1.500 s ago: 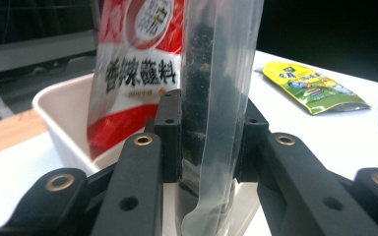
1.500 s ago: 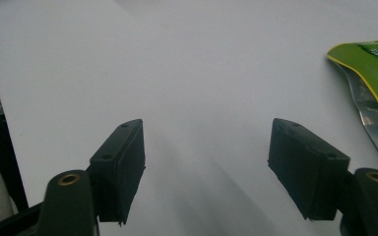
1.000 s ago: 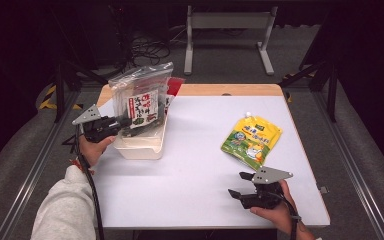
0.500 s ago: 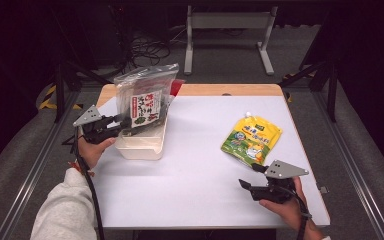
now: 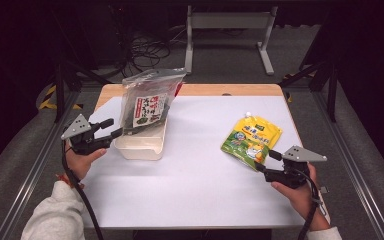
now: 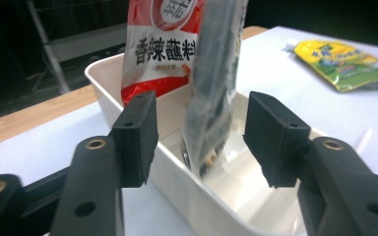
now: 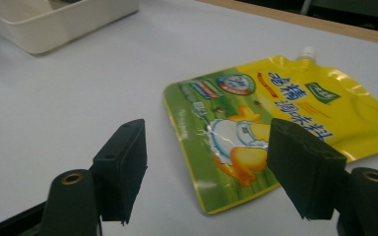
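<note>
Red sachet (image 6: 162,44) reading 香辣蘸料, yellow duck-printed spout pouch (image 7: 280,128)

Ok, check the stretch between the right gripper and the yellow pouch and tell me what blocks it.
Nothing visible does. The right gripper hangs open just short of the yellow pouch, with bare table between them.
</note>
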`<state>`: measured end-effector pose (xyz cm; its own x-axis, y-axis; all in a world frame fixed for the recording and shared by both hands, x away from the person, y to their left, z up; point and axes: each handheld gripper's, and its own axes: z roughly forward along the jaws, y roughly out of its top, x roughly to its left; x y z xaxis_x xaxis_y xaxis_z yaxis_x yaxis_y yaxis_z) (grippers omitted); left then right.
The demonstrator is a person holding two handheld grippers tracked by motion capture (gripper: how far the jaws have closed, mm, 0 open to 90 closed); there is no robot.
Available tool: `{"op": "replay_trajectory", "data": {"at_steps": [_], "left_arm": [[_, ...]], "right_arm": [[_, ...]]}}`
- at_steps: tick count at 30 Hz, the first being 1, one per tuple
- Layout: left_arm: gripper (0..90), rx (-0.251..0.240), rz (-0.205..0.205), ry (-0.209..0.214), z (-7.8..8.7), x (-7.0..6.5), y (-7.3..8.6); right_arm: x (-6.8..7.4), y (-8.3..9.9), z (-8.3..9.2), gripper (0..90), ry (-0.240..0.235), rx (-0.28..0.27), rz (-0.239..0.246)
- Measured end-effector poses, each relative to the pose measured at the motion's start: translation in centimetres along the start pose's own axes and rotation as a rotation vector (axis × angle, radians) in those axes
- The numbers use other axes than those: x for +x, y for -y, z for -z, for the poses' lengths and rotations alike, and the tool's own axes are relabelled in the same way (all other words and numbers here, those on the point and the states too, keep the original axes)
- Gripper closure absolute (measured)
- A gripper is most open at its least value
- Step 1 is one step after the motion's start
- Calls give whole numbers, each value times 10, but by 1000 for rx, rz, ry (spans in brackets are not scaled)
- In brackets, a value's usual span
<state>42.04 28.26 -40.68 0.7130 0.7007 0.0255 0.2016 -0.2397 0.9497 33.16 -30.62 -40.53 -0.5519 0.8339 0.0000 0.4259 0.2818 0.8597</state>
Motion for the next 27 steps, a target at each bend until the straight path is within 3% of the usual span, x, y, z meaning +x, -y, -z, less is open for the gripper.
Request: {"op": "replay_trajectory", "data": {"at_steps": [3, 11, 14, 17, 19, 21, 23, 27], "left_arm": [[408, 24, -8, -10, 5, -10, 3], [341, 81, -63, -39, 20, -38, 13], [306, 96, -64, -33, 26, -51, 19], [284, 135, -78, -34, 28, -66, 26], [280, 146, -82, -23, 30, -76, 30], [266, 166, -85, 13, 30, -86, 35], [254, 179, -84, 47, 28, -94, 38], [225, 222, -105, 94, 20, -107, 42]], "right_arm": [[-14, 2, -6, 314, 39, 17, -19], [-60, 13, -27, 275, 69, 41, -178], [-69, 13, -35, 255, 97, 56, -210], [-76, 14, -47, 235, 93, 76, -256], [-78, 15, -56, 228, 75, 104, -277], [-80, 15, -65, 194, 47, 138, -296], [-82, 13, -68, 188, 56, 136, -308], [-86, 11, -73, 150, 28, 141, -356]]}}
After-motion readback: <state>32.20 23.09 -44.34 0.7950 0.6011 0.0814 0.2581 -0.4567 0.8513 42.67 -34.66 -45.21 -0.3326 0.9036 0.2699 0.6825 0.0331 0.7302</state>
